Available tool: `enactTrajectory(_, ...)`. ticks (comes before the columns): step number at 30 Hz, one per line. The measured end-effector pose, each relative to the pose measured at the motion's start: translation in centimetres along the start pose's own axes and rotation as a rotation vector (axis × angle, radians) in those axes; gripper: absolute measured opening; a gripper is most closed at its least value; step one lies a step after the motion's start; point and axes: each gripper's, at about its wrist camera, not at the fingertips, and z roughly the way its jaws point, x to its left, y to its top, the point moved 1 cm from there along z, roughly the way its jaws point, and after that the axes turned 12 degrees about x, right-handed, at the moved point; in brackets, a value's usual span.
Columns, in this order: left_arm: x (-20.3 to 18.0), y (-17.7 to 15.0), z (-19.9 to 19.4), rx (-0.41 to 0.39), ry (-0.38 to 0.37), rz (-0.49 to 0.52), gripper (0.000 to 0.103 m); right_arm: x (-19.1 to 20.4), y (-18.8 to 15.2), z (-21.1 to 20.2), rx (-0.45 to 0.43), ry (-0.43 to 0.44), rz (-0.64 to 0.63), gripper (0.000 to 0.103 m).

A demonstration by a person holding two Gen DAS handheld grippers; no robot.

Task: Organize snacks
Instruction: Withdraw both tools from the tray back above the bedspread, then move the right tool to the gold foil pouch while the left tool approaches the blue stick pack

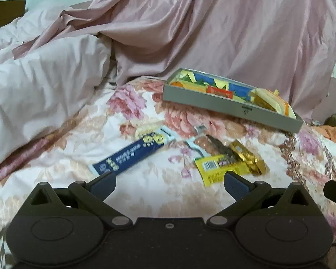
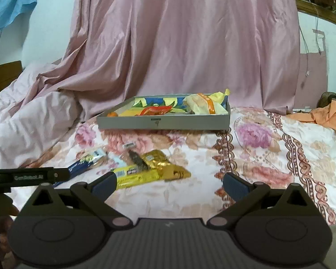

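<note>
A grey shallow box (image 1: 230, 108) (image 2: 163, 122) sits on the floral bedspread and holds several snack packs. In front of it lie loose snacks: a long blue packet (image 1: 132, 154) (image 2: 82, 164), a yellow packet (image 1: 221, 168) (image 2: 145, 176), a gold wrapper (image 1: 248, 157) (image 2: 156, 159) and a clear pack with brown contents (image 1: 215, 146) (image 2: 135, 158). My left gripper (image 1: 169, 185) hovers open just short of them, nothing between its fingers. My right gripper (image 2: 169, 185) is open too, its left pad near the yellow packet.
A pink quilt (image 1: 40, 83) is heaped at the left and a pink satin curtain (image 2: 179, 40) hangs behind the box. Orange cloth (image 2: 327, 114) lies at the far right. The left gripper's body (image 2: 29, 177) and a hand show at the right view's left edge.
</note>
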Motion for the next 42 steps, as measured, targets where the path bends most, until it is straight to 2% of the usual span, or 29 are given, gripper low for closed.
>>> enactTrajectory(7,-0.8,-2.2,-1.7,-0.002,-0.02,0.062,0.102,0.5,-0.6,-0.7,0.016,-0.008,-0.019,0.103)
enactTrajectory(14,-0.6,-3.2,-2.6,-0.023,-0.03,0.073,0.102,0.3,-0.6,0.2,0.051,-0.013,-0.001,0.103)
enactTrajectory(24,0.3,-4.1,-1.7,0.003,-0.018,0.093,0.102,0.8,-0.5,1.1,0.088,-0.026,-0.023,0.103)
enactTrajectory(31,0.5,-3.8,-1.1,0.02,0.009,0.118,0.102,1.2,-0.2,2.3,0.142,-0.038,-0.029,0.103)
enactTrajectory(42,1.4,-2.6,0.2,0.044,0.008,0.087,0.102,1.4,0.3,5.0,0.259,-0.069,-0.037,0.103)
